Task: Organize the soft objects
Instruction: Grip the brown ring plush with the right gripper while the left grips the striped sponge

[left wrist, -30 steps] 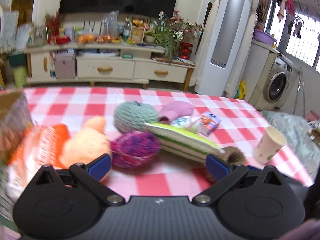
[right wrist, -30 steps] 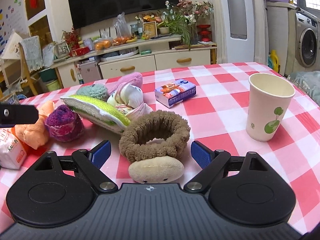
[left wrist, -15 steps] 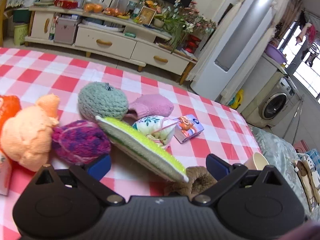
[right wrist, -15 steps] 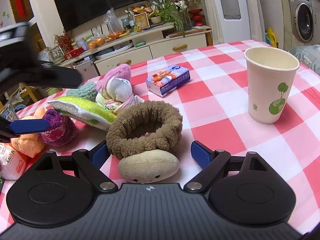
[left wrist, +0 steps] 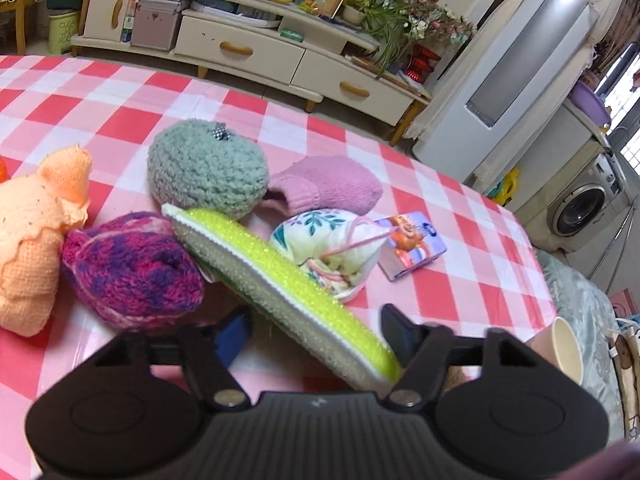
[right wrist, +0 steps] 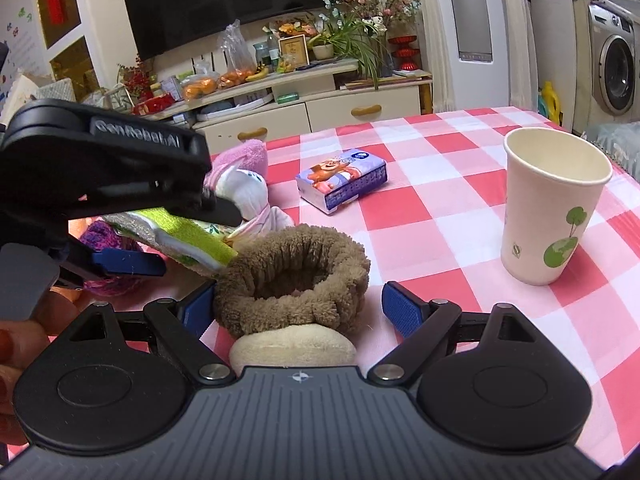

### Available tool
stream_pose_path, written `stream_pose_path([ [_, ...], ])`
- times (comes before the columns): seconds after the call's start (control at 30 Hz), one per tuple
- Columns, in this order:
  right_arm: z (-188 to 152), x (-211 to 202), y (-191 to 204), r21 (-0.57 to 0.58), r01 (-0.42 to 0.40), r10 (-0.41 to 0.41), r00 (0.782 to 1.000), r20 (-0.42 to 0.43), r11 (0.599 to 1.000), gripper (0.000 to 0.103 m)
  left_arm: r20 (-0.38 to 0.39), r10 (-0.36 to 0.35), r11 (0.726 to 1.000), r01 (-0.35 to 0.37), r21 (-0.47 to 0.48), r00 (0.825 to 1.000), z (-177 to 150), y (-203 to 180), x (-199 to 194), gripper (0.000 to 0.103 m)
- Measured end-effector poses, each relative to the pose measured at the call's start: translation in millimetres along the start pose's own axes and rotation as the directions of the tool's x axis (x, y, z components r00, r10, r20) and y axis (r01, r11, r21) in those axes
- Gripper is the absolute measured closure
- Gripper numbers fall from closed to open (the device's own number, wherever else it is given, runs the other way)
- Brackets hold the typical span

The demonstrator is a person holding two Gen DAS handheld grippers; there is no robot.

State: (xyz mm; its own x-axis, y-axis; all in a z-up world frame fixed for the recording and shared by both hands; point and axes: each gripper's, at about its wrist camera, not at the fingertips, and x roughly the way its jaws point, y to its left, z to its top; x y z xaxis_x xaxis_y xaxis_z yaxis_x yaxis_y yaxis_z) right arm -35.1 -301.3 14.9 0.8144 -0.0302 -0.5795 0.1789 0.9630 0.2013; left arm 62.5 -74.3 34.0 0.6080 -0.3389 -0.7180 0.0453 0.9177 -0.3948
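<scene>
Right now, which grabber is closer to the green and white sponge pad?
Left. The left gripper is closing around the sponge pad; the right gripper sits beside its end, around the brown scrunchie.

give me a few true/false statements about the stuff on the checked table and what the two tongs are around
1. The green sponge pad lies between the left tongs, whose jaws are closing. True.
2. The paper cup lies on its side. False: it stands upright.
3. The brown plush ring sits between the open right tongs. True.
4. The tissue pack is inside the cup. False: it lies on the tablecloth, apart from it.
</scene>
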Motion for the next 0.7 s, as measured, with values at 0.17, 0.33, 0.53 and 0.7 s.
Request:
stream_pose_path([
  [0.17, 2, 2, -1, -0.006, -0.002, 0.002, 1.000, -0.003, 1.000, 0.008, 0.005, 0.002, 1.000, -0.002, 0.002, 1.000, 0, 3, 0, 0.061],
  [0.33, 3, 1, -1, -0.013, -0.012, 0.012, 1.000, -0.004, 1.000, 0.027, 0.014, 0.008, 1.000, -0.008, 0.020, 1.000, -3, 9, -4, 0.073],
  [0.53, 1, -1, 3, -0.040, -0.018, 0.018, 1.000, 0.004, 0.999, 0.046, 0.035, -0.006, 0.999, 0.004, 0.052, 0.999, -6, 11, -16, 0.080],
  [0.7, 0, -1, 3, -0.054, -0.018, 0.019, 1.000, 0.011, 0.998, 0.053, 0.044, -0.004, 0.996, 0.001, 0.084, 0.999, -9, 14, -31, 0.084],
])
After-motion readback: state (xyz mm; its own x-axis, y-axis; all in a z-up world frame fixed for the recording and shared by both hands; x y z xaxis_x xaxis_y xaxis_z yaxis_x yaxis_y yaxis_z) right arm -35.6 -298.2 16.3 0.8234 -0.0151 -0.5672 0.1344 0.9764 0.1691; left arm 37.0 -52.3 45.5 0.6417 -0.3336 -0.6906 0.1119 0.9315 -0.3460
